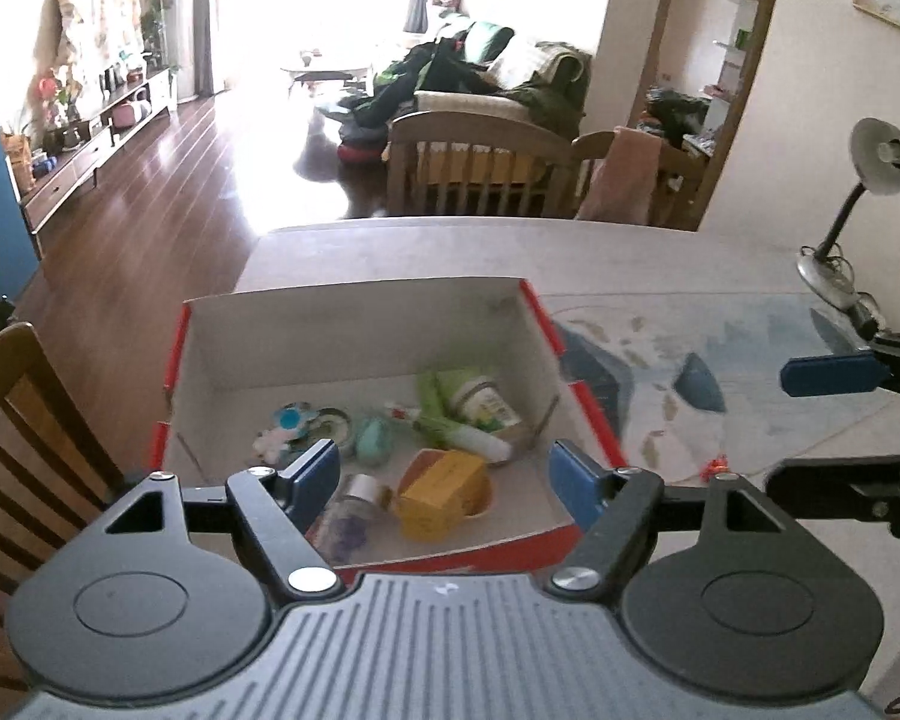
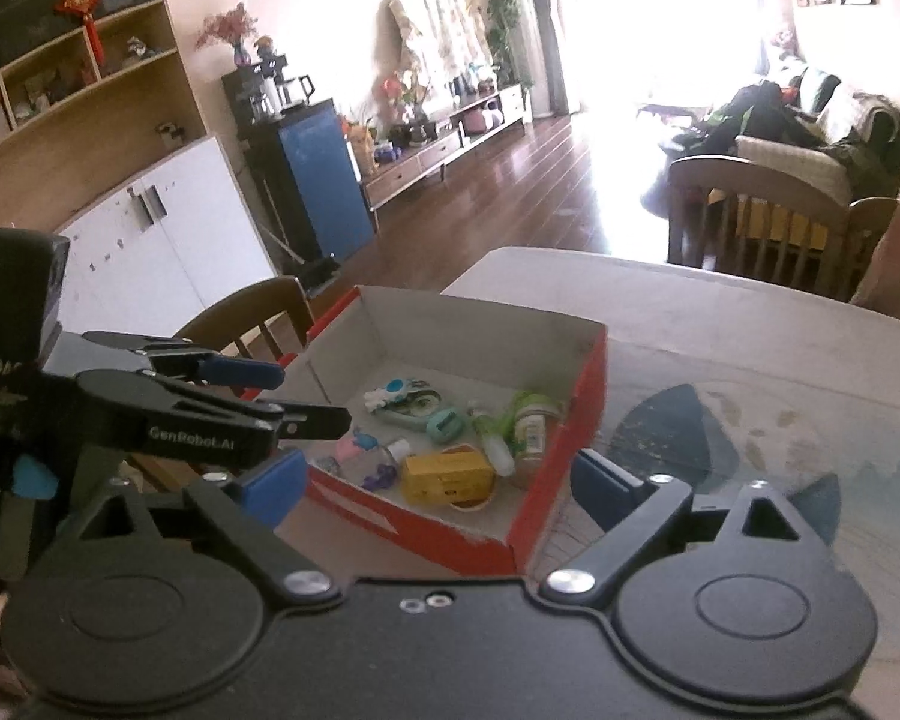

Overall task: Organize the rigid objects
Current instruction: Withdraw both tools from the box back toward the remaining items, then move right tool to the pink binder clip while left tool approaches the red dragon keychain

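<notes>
A red cardboard box (image 1: 354, 336) with a white inside stands on the table and holds several small items. Among them are a yellow carton (image 1: 441, 495), a green-labelled jar (image 1: 486, 405), a teal case (image 1: 373, 438) and a silver-lidded glass jar (image 1: 360, 495). My left gripper (image 1: 444, 468) hangs open over the box's near edge, with nothing between its pads. In the right wrist view the same box (image 2: 426, 522) and yellow carton (image 2: 447, 474) lie ahead. My right gripper (image 2: 438, 474) is wide open and empty before the box's corner. The left gripper (image 2: 282, 396) shows at the left, above the box's left end.
A patterned blue-grey mat (image 1: 690, 372) covers the table right of the box, with a tiny red scrap (image 1: 714, 467) on it. A desk lamp (image 1: 870, 180) stands at the far right. Wooden chairs sit at the left (image 1: 24, 420) and far side (image 1: 480, 162).
</notes>
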The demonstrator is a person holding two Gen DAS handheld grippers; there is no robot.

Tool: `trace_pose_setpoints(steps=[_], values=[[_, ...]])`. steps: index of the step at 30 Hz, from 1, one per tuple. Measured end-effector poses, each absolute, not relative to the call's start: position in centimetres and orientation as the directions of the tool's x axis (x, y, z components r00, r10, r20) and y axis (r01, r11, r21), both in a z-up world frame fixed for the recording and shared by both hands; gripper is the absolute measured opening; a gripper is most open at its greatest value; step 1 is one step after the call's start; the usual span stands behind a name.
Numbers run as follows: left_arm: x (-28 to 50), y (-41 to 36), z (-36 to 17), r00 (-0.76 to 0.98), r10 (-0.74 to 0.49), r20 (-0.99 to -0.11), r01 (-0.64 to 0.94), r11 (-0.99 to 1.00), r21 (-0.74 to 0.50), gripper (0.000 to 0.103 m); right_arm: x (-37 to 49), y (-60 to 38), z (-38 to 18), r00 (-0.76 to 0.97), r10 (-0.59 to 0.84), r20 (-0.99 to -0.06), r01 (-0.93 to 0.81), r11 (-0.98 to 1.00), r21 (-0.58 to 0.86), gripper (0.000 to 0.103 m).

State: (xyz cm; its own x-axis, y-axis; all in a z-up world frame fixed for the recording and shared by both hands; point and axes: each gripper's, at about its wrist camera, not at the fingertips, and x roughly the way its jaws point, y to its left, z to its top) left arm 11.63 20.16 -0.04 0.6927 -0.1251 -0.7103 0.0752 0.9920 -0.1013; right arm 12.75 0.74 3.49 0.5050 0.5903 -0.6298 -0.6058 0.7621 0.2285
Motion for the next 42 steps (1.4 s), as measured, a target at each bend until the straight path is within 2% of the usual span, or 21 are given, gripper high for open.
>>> trace_pose_setpoints(steps=[2, 8, 12, 19, 24, 25, 26, 42], values=[[11.5, 19.2, 0.0, 0.694, -0.135, -0.707, 0.083, 0.991, -0.107, 0.082, 12.0, -0.9, 3.4, 0.53, 0.576, -0.622, -0.589, 0.778, 0.219, 0.099], [11.8, 16.1, -0.3, 0.691, -0.166, -0.704, 0.106, 0.986, -0.129, 0.083, 10.7, -6.0, 2.0, 0.581, 0.518, -0.628, -0.507, 0.834, 0.218, 0.102], [11.9, 13.5, -1.2, 0.684, -0.199, -0.702, 0.129, 0.98, -0.152, 0.087, 10.3, -8.6, 0.1, 0.597, 0.457, -0.659, -0.453, 0.87, 0.193, 0.102], [13.4, 8.3, -3.2, 0.648, -0.256, -0.718, 0.202, 0.966, -0.162, 0.089, 10.0, -12.1, -3.4, 0.583, 0.404, -0.705, -0.393, 0.899, 0.19, 0.102], [15.3, 5.0, -5.4, 0.605, -0.279, -0.746, 0.209, 0.96, -0.189, 0.095, 10.1, -13.3, -5.9, 0.551, 0.392, -0.737, -0.388, 0.902, 0.189, 0.102], [15.7, 4.6, -5.8, 0.599, -0.28, -0.75, 0.208, 0.959, -0.192, 0.102, 10.3, -13.4, -6.4, 0.546, 0.392, -0.741, -0.39, 0.901, 0.19, 0.102], [16.2, 4.1, -6.3, 0.594, -0.281, -0.754, 0.207, 0.959, -0.195, 0.103, 10.4, -13.4, -6.9, 0.543, 0.392, -0.743, -0.394, 0.9, 0.187, 0.102], [23.9, -2.6, -12.8, 0.432, -0.245, -0.868, 0.232, 0.96, -0.156, 0.103, 15.3, -12.0, -12.9, 0.513, 0.306, -0.802, -0.288, 0.941, 0.175, 0.095]])
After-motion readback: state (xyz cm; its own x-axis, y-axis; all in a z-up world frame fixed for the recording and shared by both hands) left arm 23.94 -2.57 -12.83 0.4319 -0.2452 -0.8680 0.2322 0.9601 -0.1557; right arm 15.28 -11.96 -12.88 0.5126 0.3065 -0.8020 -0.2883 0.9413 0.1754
